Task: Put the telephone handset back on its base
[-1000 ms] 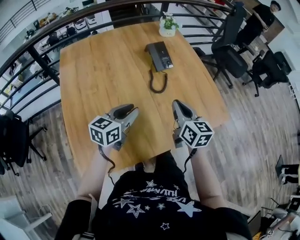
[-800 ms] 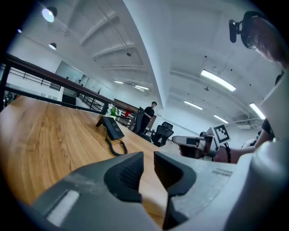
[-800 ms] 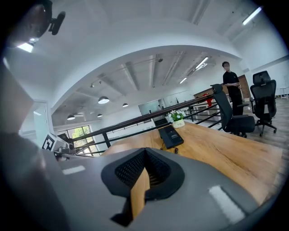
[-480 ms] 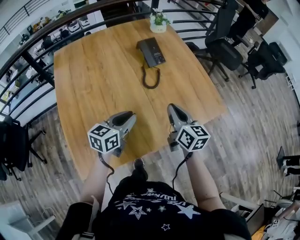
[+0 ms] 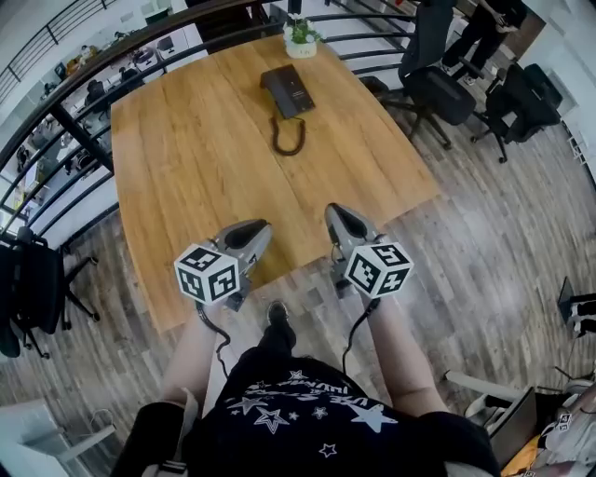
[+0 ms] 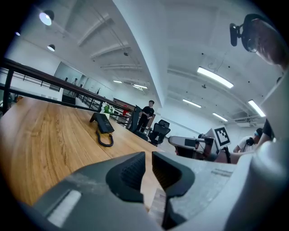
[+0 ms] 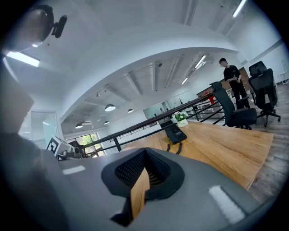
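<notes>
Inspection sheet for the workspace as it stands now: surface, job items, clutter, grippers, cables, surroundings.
Surface: wooden table, mostly bare.
Job's things: telephone at the far end; handset seems to lie on its base, too small to be sure.
Clutter: potted plant at the far edge.
Grippers: left gripper jaws closing, narrow gap, nothing between them. Right gripper jaws together, empty. Both hover at the near edge, far from the phone.
Cables: coiled cord looped on the table in front of the phone; gripper cables hang toward the person.
Surroundings: railing around the table, office chairs, a person standing beyond.
</notes>
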